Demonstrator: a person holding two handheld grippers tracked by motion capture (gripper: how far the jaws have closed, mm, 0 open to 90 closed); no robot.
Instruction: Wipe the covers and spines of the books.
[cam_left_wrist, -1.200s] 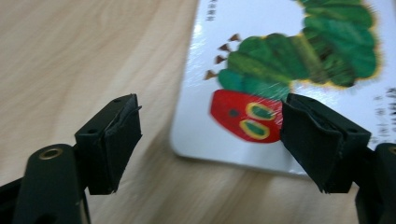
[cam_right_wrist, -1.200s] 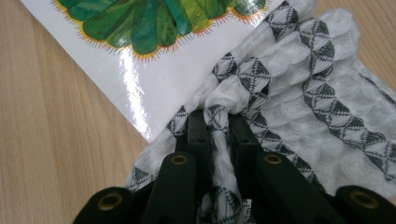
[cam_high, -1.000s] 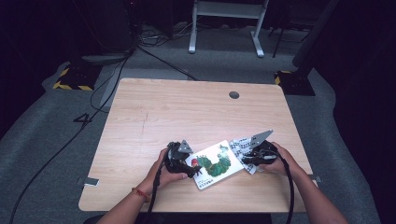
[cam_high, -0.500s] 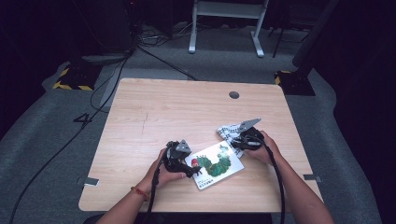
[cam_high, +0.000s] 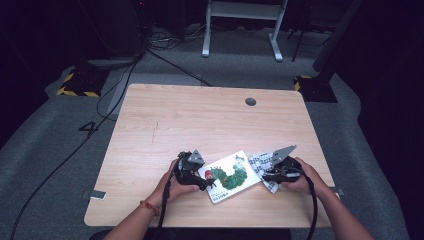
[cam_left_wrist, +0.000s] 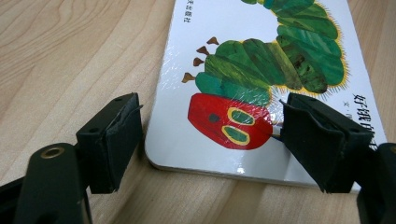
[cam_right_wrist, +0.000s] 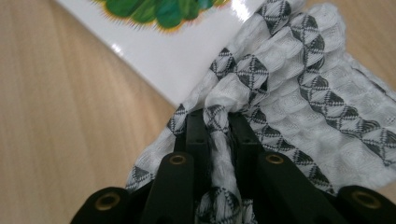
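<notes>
A white picture book (cam_high: 229, 176) with a green caterpillar on its cover (cam_left_wrist: 261, 70) lies flat near the table's front edge. My left gripper (cam_high: 207, 183) (cam_left_wrist: 210, 140) is open, one jaw on each side of the book's near corner. A white cloth (cam_high: 259, 163) with a black diamond pattern (cam_right_wrist: 299, 79) lies bunched against the book's right edge (cam_right_wrist: 163, 51). My right gripper (cam_high: 267, 176) (cam_right_wrist: 218, 128) is shut on a fold of this cloth.
The wooden table (cam_high: 200, 125) has a round cable hole (cam_high: 250, 102) at its back right. A white desk frame (cam_high: 240, 20) and cables stand on the grey floor beyond the table.
My right gripper moved left toward the book and then back right with the cloth in it. The left gripper stayed at the book's corner.
</notes>
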